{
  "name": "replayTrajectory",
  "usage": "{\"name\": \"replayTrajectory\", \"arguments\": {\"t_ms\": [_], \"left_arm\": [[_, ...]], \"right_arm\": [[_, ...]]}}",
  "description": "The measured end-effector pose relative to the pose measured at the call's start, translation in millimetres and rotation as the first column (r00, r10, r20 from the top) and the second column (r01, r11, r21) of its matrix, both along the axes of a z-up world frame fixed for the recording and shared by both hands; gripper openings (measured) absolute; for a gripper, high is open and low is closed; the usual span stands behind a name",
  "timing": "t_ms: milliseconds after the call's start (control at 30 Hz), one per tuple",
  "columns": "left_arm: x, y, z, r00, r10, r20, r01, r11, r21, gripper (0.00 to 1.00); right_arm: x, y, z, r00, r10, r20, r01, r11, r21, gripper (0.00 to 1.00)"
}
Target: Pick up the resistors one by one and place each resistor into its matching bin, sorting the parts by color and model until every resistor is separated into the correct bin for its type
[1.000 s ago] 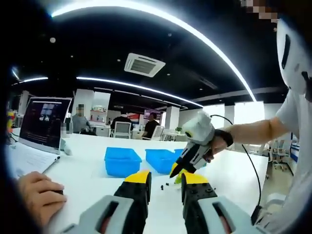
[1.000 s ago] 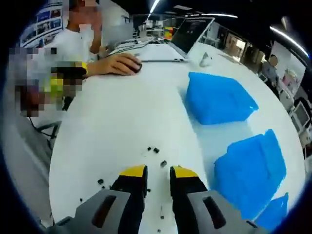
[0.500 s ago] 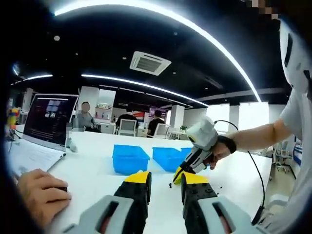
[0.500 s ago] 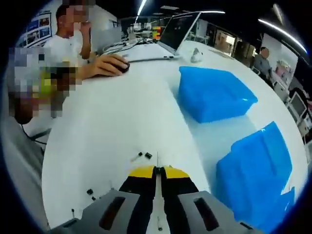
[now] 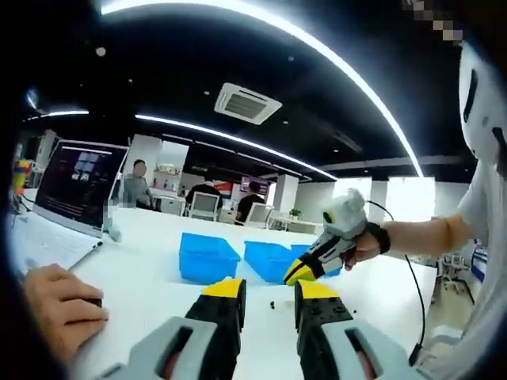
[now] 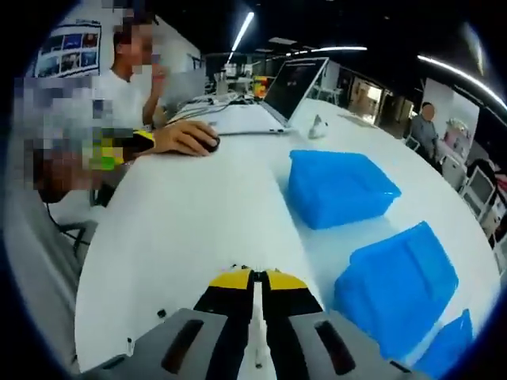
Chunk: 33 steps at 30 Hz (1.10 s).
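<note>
Left gripper view: left gripper [image 5: 271,291] gapes empty above the white table [image 5: 150,277]; loose resistors [image 5: 273,304] beyond. Right gripper view: right gripper [image 6: 255,279] pinched tight, wire lead [image 6: 257,332] between its jaws, blue bins [image 6: 339,187] alongside.

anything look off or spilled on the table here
Nothing looks damaged or spilled. A few small black resistors lie scattered loose on the white table, as expected for sorting. The blue plastic bins sit upright in a row. The right gripper is shut.
</note>
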State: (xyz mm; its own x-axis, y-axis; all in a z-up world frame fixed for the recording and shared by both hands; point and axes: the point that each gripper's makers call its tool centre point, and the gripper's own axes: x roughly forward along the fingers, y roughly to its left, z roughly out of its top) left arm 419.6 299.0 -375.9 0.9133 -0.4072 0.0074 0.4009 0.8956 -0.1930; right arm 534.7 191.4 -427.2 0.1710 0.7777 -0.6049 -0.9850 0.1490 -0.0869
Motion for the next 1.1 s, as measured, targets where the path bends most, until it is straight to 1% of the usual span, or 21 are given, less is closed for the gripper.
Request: {"name": "replayTrajectory", "arguments": {"t_ms": [67,167,333,367,433,500,567,600,633,667,700,767,833,867,900,933,1033,1100], "left_arm": [[2.4,0.0,1.3,1.0,-0.003,0.003,0.003,1.0,0.008,0.27],[6.9,-2.6,1.5,1.0,-0.012,0.005,0.012,1.0,0.015,0.27],[10.4,-16.7,1.8,0.999,-0.036,0.004,0.036,0.999,0.016,0.27],[10.6,-18.5,1.8,0.999,-0.039,0.004,0.039,0.999,0.016,0.27],[10.6,-23.4,1.6,0.999,-0.048,0.003,0.048,0.999,0.017,0.27],[10.1,-27.5,1.8,0.998,-0.055,0.003,0.055,0.998,0.018,0.27],[9.5,-30.4,1.6,0.998,-0.061,0.001,0.061,0.998,0.023,0.27],[9.2,-31.0,1.5,0.998,-0.063,0.001,0.063,0.998,0.025,0.27],[9.1,-31.5,1.4,0.998,-0.064,-0.001,0.064,0.998,0.026,0.27],[8.8,-31.9,1.2,0.998,-0.065,-0.004,0.065,0.997,0.027,0.27],[8.4,-32.3,1.0,0.998,-0.067,-0.006,0.067,0.997,0.031,0.27],[8.4,-32.4,1.5,0.998,-0.067,-0.007,0.068,0.997,0.035,0.27],[8.4,-33.0,3.1,0.998,-0.069,-0.006,0.069,0.997,0.036,0.27],[8.2,-33.8,4.1,0.997,-0.071,-0.005,0.071,0.997,0.035,0.27],[8.2,-35.0,5.2,0.997,-0.074,-0.005,0.074,0.997,0.034,0.27],[7.8,-36.9,6.1,0.997,-0.078,-0.005,0.079,0.996,0.037,0.27],[6.5,-43.1,6.9,0.995,-0.1,-0.005,0.1,0.994,0.052,0.27],[6.2,-44.6,6.0,0.994,-0.109,-0.007,0.109,0.992,0.06,0.27]], "right_arm": [[-0.7,-4.9,8.0,1.0,-0.012,0.002,0.012,0.999,0.033,0.07],[-4.2,-11.9,15.3,1.0,-0.02,0.006,0.019,0.997,0.076,0.07],[-11.5,-22.4,20.3,1.0,-0.026,0.009,0.025,0.991,0.133,0.07],[-13.0,-23.4,22.4,1.0,-0.029,0.01,0.027,0.987,0.157,0.07],[-18.4,-24.2,29.2,1.0,-0.03,0.007,0.028,0.971,0.236,0.07],[-22.0,-25.7,35.9,0.999,-0.03,0.022,0.022,0.954,0.301,0.07],[-17.3,-32.3,46.0,0.996,-0.079,0.032,0.061,0.92,0.386,0.07],[-12.3,-37.1,52.2,0.993,-0.118,0.02,0.098,0.895,0.435,0.07],[-5.8,-44.4,60.5,0.986,-0.165,-0.008,0.147,0.856,0.496,0.07],[-3.8,-47.7,64.4,0.984,-0.178,-0.011,0.158,0.84,0.519,0.07],[1.0,-55.4,71.1,0.977,-0.212,-0.01,0.182,0.813,0.553,0.07],[6.9,-66.5,79.4,0.967,-0.254,-0.006,0.209,0.783,0.586,0.07],[11.7,-74.9,84.7,0.962,-0.273,0.018,0.21,0.778,0.592,0.07],[17.8,-81.6,89.0,0.954,-0.296,0.049,0.211,0.779,0.59,0.07],[24.0,-89.3,93.6,0.944,-0.323,0.066,0.224,0.774,0.592,0.07],[30.7,-97.9,99.3,0.933,-0.353,0.068,0.244,0.76,0.602,0.07],[52.5,-131.2,117.1,0.885,-0.46,0.07,0.311,0.696,0.647,0.07],[68.4,-159.7,123.5,0.844,-0.533,0.069,0.359,0.655,0.665,0.07]]}}
